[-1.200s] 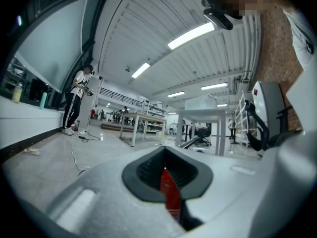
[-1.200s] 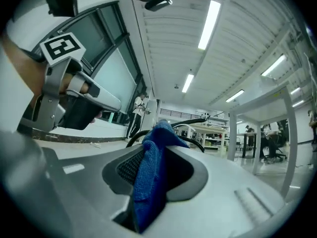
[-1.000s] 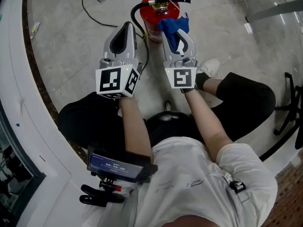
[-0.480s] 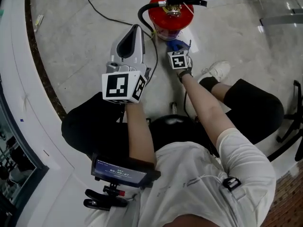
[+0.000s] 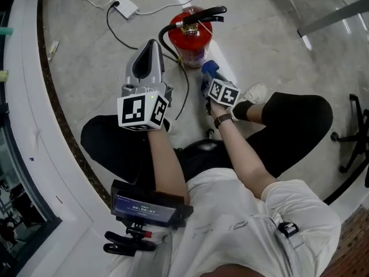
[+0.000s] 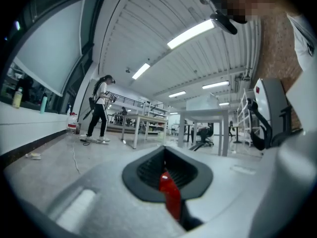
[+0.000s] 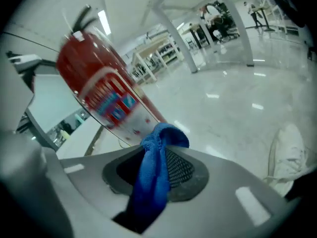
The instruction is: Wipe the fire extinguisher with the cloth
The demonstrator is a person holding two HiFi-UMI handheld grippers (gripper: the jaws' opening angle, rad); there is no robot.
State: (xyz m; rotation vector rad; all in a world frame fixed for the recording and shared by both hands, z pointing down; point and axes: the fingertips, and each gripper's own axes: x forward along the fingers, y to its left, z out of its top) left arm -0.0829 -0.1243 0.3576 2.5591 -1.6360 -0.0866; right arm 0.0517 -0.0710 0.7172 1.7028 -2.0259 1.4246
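The red fire extinguisher (image 5: 190, 32) stands on the grey floor with its black handle and hose on top. My right gripper (image 5: 211, 77) is low beside its near side, shut on the blue cloth (image 5: 209, 68). In the right gripper view the blue cloth (image 7: 157, 157) bulges out between the shut jaws of the right gripper (image 7: 156, 172), close to the lower body of the extinguisher (image 7: 106, 93). My left gripper (image 5: 151, 45) is held higher at the left, apart from the extinguisher, jaws together. The left gripper (image 6: 166, 170) shows only a red sliver through its slit.
A white power strip (image 5: 125, 6) and a black cable (image 5: 118, 36) lie left of the extinguisher. A white shoe (image 5: 256, 88) rests beside my right gripper. A chair base (image 5: 353, 133) stands at the right, a curved white ledge (image 5: 31, 137) at the left.
My right gripper has dropped with the cloth from the extinguisher's top to beside its lower body. The left gripper has stayed raised at the left.
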